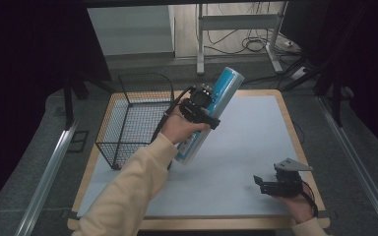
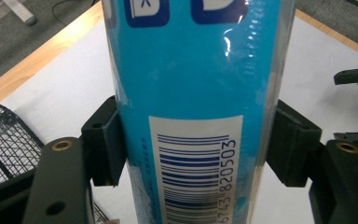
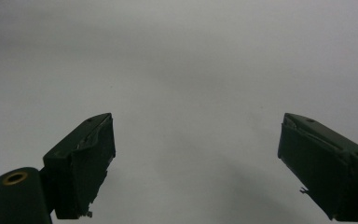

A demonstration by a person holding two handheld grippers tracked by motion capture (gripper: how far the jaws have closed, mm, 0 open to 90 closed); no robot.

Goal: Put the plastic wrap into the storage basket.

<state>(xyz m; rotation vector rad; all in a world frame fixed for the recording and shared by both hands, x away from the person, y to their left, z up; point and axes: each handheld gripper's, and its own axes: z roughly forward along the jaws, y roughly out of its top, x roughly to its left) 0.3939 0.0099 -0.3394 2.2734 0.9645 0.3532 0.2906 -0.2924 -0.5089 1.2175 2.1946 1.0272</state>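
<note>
While the table (image 1: pixel 256 147) with its pale mat spans most of the high view, the wire basket (image 1: pixel 133 118) stands at its left rear corner, open at the top. Next in size comes the blue tube (image 1: pixel 211 110), a long cylinder wrapped in shiny film, held tilted above the mat just to the right of the basket, its upper end pointing away from the person and its lower end close to the mat. The left gripper (image 1: pixel 202 105) pinches it around the middle; in the left gripper view the two black pads press on either side of the tube (image 2: pixel 191 93) above its barcode. The right gripper (image 1: pixel 263 183) rests low near the front right of the table, well apart from the tube, its jaws spread wide with nothing between them over bare mat.

By my judgement the step in hand is carrying the tube, probably toward the basket. That next move calls for swinging it left over the rim and lowering it inside before letting go.
</note>
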